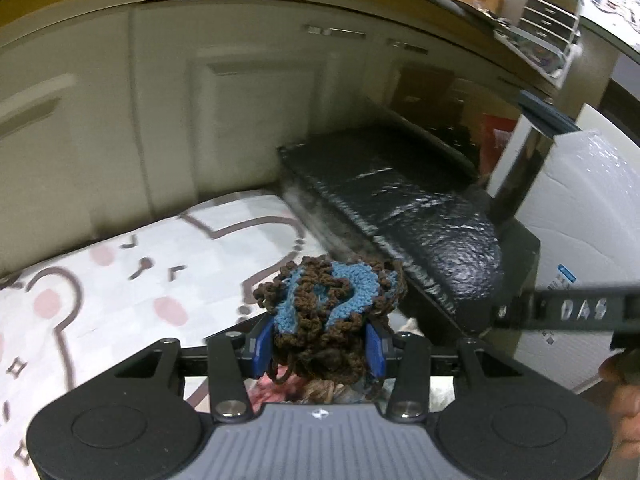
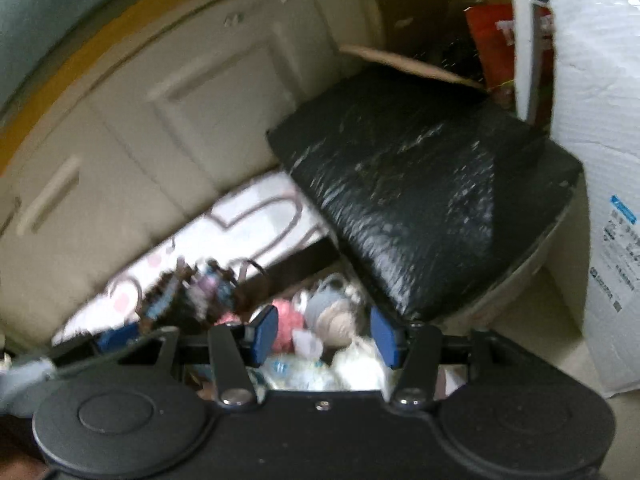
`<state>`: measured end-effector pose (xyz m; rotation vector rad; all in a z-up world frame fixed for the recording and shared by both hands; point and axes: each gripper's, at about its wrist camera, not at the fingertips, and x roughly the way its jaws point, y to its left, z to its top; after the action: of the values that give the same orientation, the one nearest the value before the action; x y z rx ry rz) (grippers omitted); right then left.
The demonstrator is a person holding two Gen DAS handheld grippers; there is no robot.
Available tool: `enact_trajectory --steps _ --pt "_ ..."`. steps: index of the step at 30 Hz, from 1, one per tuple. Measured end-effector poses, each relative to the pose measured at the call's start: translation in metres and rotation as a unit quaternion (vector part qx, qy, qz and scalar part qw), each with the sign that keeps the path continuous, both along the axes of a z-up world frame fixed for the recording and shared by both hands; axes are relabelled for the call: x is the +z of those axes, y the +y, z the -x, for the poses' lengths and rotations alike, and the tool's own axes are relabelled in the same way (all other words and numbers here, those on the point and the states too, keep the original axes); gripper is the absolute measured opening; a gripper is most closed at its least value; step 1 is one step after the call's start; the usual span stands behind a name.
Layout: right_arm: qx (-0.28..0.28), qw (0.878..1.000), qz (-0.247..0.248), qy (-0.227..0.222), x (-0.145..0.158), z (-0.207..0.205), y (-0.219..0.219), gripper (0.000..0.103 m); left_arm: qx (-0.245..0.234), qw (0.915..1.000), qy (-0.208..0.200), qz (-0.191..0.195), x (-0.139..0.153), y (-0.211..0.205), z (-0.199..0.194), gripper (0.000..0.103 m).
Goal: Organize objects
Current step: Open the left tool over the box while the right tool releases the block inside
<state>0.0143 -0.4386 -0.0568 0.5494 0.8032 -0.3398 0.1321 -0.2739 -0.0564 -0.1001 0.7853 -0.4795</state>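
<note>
My left gripper (image 1: pixel 320 348) is shut on a brown and blue crocheted piece (image 1: pixel 328 300), which bulges up above the blue pads (image 1: pixel 262 346). It hangs over a white sheet with a cartoon bear print (image 1: pixel 140 280). In the right wrist view the same crocheted piece (image 2: pixel 168 292) shows blurred at the left. My right gripper (image 2: pixel 325 337) stands open with nothing between its pads (image 2: pixel 266 334). Below it lies a heap of soft things: a pink toy (image 2: pixel 286 324), a grey and beige plush (image 2: pixel 332 312) and pale plastic bags (image 2: pixel 304 372). Part of the right gripper's black arm (image 1: pixel 580 308) crosses the left wrist view.
A black, shiny wrapped cushion (image 1: pixel 400 208) (image 2: pixel 420 200) lies beside the sheet. A white padded mailer (image 1: pixel 580 220) (image 2: pixel 600 160) stands at the right. Cream cabinet doors (image 1: pixel 180 100) close the back. A red box (image 2: pixel 492 40) and cardboard (image 2: pixel 400 62) sit behind the cushion.
</note>
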Motion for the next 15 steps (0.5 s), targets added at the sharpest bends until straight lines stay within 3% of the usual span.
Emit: enact_trajectory --steps 4,6,7,8,11,15 --pt "-0.021 0.999 -0.011 -0.026 0.007 0.003 -0.007 0.053 -0.019 0.9997 -0.01 0.015 -0.003 -0.016 -0.004 0.051" --pt "-0.018 0.999 -0.01 -0.03 0.008 0.003 -0.008 0.053 -0.025 0.9993 -0.011 0.025 -0.007 -0.024 -0.005 0.068" --pt "-0.014 0.999 -0.005 -0.029 0.007 0.003 -0.007 0.053 -0.024 0.9995 -0.006 0.021 -0.009 -0.027 -0.007 0.085" --pt "-0.011 1.0 0.003 -0.024 0.006 0.002 -0.005 0.053 -0.019 0.9998 -0.006 0.008 -0.011 -0.03 -0.007 0.089" --pt "0.0 1.0 0.017 -0.012 0.003 0.0 -0.002 0.053 -0.018 0.9993 0.003 -0.034 -0.016 -0.032 -0.008 0.089" --pt "0.002 1.0 0.016 -0.004 -0.002 -0.001 -0.004 0.053 -0.008 0.9987 0.02 -0.046 -0.02 -0.018 -0.009 0.089"
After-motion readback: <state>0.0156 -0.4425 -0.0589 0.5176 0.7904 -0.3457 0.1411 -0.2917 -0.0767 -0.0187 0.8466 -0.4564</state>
